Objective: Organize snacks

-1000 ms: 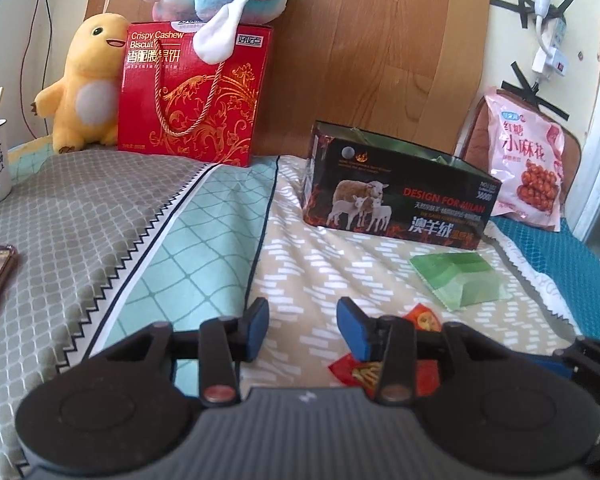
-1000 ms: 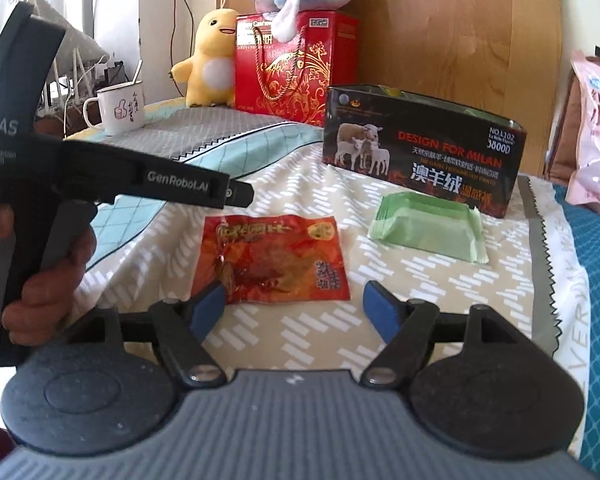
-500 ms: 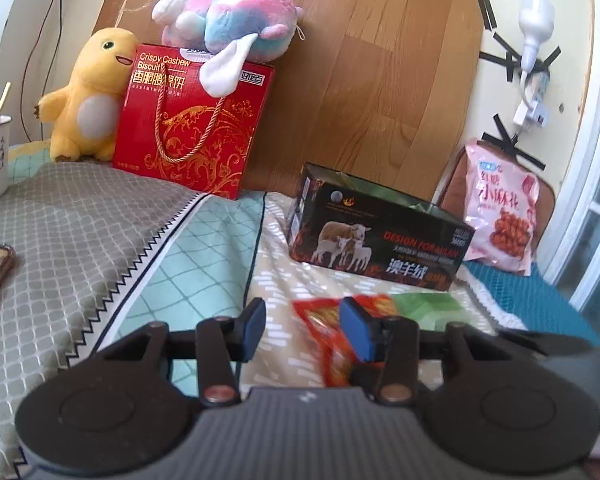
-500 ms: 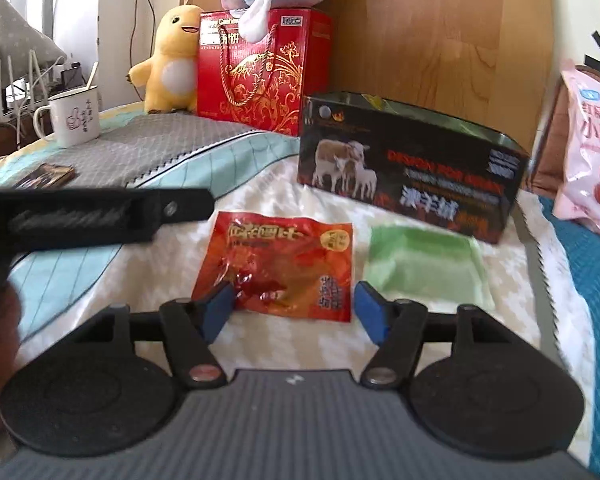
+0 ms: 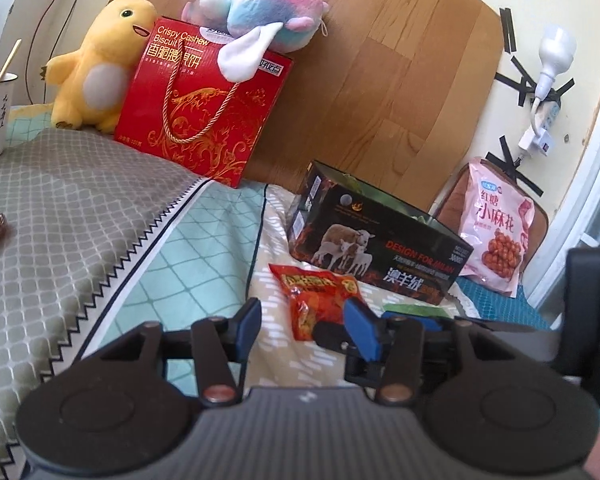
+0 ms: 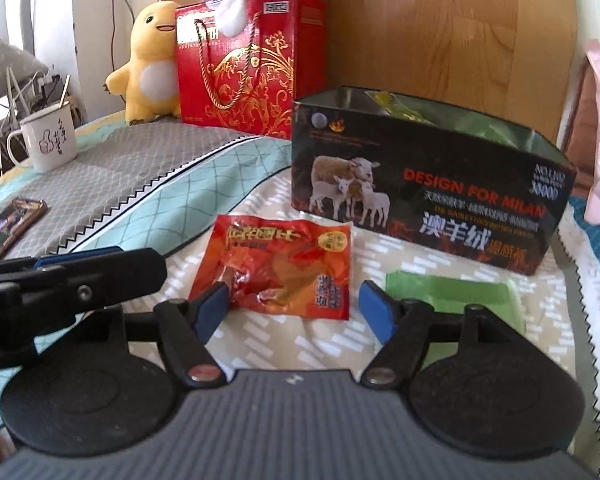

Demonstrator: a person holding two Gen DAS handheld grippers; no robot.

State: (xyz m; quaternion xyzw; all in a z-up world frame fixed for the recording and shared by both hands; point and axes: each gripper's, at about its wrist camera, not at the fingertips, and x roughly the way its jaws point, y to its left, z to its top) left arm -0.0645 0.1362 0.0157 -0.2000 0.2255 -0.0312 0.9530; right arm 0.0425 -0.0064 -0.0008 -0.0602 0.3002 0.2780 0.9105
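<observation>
Over the last second we have brought our right gripper [image 6: 296,306] down and forward, so the flat red foil snack packet [image 6: 278,266] now lies between its spread blue pads [image 6: 374,312], the left pad touching or nearly touching the packet's near corner. Our left gripper [image 5: 306,326] has swung right until the packet also shows ahead of its parted, empty jaws. We judge this as the approach to a pick: the packet is framed but not yet clamped.

The packet rests on the beige patterned bedsheet [image 6: 260,344], just in front of the open-topped black cardboard box printed with sheep [image 6: 428,196], which looks like the likely destination and already holds something green. Just beside the packet on the right lies a soft pale-green plastic pack [image 6: 456,294], also loose on the sheet.

The foil is crinkled, glossy and thin, with lumpy contents; we expect it to slide or buckle, so a grip on its edge seems wise. The box has stiff, shiny walls. The bedding is quilted and yielding.

Further back stand a glossy red gift box with a gold rope handle [image 5: 204,108], a yellow plush toy [image 5: 96,76] and a pink snack bag [image 5: 496,232].
</observation>
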